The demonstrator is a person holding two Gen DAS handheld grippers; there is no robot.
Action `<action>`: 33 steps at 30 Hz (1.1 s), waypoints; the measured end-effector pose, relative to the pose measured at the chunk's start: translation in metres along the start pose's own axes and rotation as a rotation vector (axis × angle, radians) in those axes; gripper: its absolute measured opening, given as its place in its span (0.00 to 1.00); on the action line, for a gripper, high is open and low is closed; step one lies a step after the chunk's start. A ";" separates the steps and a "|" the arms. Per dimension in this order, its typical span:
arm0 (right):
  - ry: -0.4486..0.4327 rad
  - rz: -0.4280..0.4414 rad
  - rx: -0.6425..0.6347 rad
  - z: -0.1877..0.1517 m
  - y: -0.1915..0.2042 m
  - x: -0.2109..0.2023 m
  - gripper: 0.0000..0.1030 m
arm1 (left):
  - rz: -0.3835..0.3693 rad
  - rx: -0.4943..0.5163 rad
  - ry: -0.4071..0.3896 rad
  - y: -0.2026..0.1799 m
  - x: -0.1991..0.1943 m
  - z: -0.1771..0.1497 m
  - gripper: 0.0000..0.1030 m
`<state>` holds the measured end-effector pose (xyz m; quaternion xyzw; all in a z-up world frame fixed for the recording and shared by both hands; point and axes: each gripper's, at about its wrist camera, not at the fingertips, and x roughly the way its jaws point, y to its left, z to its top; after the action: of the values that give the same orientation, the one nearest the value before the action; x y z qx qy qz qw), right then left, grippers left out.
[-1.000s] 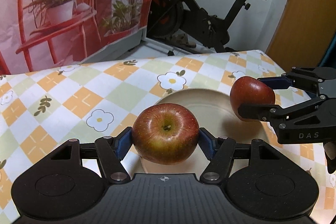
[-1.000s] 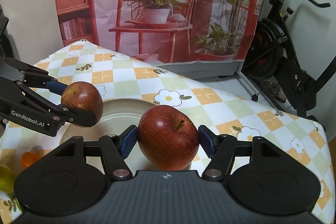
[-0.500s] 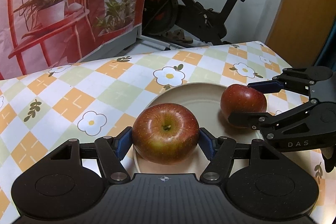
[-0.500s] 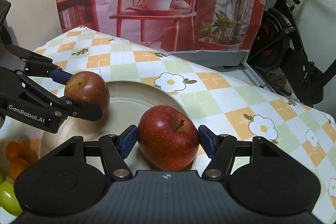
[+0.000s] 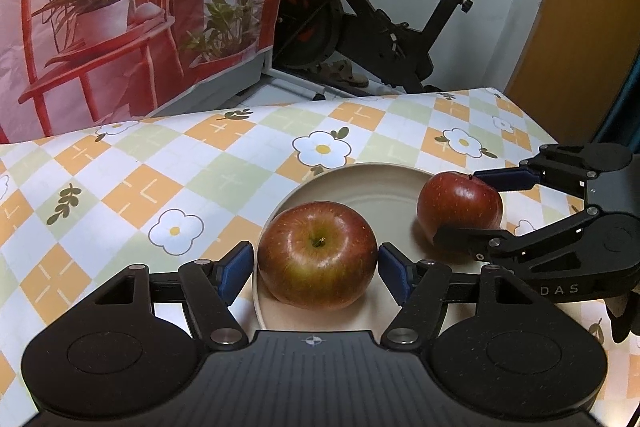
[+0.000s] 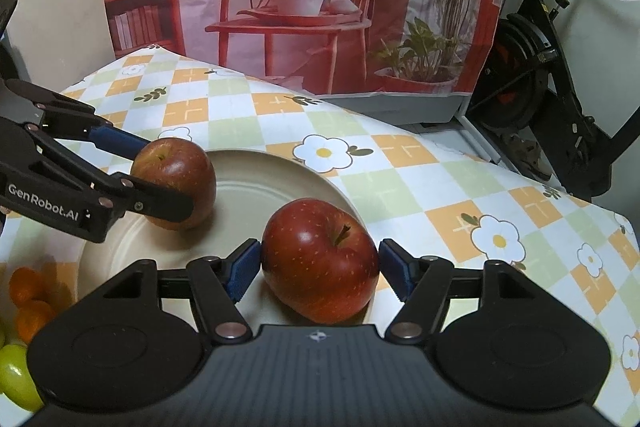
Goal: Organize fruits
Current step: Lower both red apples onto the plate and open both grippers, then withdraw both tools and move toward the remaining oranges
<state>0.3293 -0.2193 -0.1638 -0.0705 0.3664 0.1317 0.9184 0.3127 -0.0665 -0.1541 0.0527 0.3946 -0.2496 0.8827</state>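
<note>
Red and shiny, two round apples sit low over the round beige plate (image 5: pixel 304 183), one in each of your tongs. Your left gripper (image 5: pixel 316 265) squeezes the brownish-red apple (image 5: pixel 317 261) at the plate's near-left rim. Your right gripper (image 6: pixel 320 263) squeezes the bright red apple with the short stem (image 6: pixel 320 259) at the plate's right rim. I can't tell if the fruit fully rests on the plate yet.

Watch out here. Both apples are close to the plate's edge. If you let go too soon, I think an apple could roll off the rim onto the checked flower tablecloth (image 5: pixel 168 187). Apples are round and slippery, so they roll easily.

Your two tools are near each other over the plate. If you swing one sideways, its black fingers could bump the other apple.

There is bare room in the plate's middle, between the two apples. Left of the plate, in the right camera, lie small orange fruits (image 6: pixel 26 297) and a green fruit (image 6: pixel 14 375). Past the plate's far side the cloth is free, and beyond it the table ends.
</note>
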 end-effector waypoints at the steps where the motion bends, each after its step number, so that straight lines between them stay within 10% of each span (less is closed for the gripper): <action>1: -0.001 0.001 0.004 0.000 0.000 -0.001 0.66 | 0.001 -0.003 -0.001 0.000 -0.001 0.000 0.69; 33: -0.199 0.036 0.328 -0.048 0.039 -0.124 0.69 | 0.202 -0.104 -0.213 -0.023 -0.155 -0.067 0.69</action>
<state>0.2001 -0.2164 -0.1139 0.1000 0.2915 0.0927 0.9468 0.1691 -0.0054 -0.0857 0.0194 0.3037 -0.1430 0.9418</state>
